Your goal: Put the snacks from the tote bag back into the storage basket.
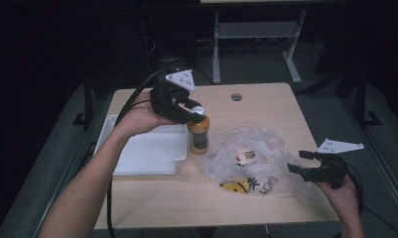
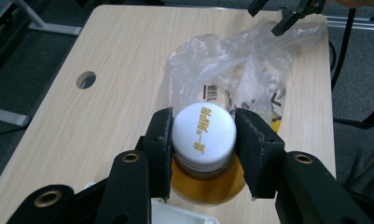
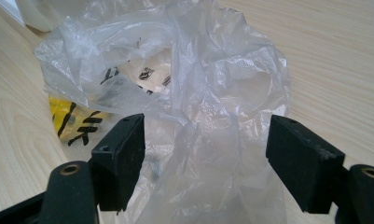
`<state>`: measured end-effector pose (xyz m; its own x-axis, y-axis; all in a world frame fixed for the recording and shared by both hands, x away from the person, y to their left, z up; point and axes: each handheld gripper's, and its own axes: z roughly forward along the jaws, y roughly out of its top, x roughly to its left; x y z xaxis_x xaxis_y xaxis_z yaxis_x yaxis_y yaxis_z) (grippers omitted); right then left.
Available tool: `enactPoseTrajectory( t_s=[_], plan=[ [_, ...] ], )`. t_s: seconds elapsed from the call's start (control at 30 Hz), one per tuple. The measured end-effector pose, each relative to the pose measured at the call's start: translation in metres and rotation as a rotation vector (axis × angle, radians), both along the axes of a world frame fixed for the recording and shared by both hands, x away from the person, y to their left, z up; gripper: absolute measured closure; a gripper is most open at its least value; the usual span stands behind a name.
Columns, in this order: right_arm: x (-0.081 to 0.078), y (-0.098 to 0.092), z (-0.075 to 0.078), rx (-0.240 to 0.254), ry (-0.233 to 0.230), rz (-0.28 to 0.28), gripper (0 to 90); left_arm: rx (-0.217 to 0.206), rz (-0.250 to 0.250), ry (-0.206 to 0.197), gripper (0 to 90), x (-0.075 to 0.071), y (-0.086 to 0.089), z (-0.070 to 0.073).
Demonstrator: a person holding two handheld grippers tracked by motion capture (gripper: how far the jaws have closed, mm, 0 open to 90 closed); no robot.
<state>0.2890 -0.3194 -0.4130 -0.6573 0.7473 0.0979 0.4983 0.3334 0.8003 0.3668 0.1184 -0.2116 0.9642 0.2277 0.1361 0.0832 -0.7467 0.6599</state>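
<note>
Left gripper (image 2: 203, 154) fingers clenched on white-capped amber plastic bottle (image 1: 198, 135), near table's middle; right gripper (image 3: 205, 158) fingers released, straddling crumpled clear plastic bag (image 3: 194, 93).

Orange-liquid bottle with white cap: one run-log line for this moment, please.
left gripper: shut on white cap of orange-liquid bottle | right gripper: open at clear crumpled plastic bag | bottle beside white tray

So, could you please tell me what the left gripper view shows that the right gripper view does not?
The left gripper view alone shows the left gripper clamped on the white cap of the amber drink bottle, and the table's round hole. The right gripper view alone shows the right gripper's pads from close by, open around loose plastic. Both show the crumpled clear plastic bag with its yellow-and-black packet on the wooden table.
</note>
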Motion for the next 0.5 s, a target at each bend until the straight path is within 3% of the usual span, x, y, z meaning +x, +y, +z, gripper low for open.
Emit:
enactPoseTrajectory(
  t_s=[0.23,0.33,0.5],
  plan=[
    [-0.004,-0.001,0.000,-0.001,0.006,-0.018,27.4,-0.004,0.009,-0.001,59.1,0.001,0.020,0.000],
    [-0.005,-0.001,-0.001,-0.005,0.000,-0.021,27.4,-0.017,0.015,0.026,59.1,0.004,0.029,-0.001],
    [-0.009,-0.002,0.000,0.001,-0.006,-0.036,27.4,0.005,0.014,0.012,59.1,0.003,0.037,0.000]
  ],
)
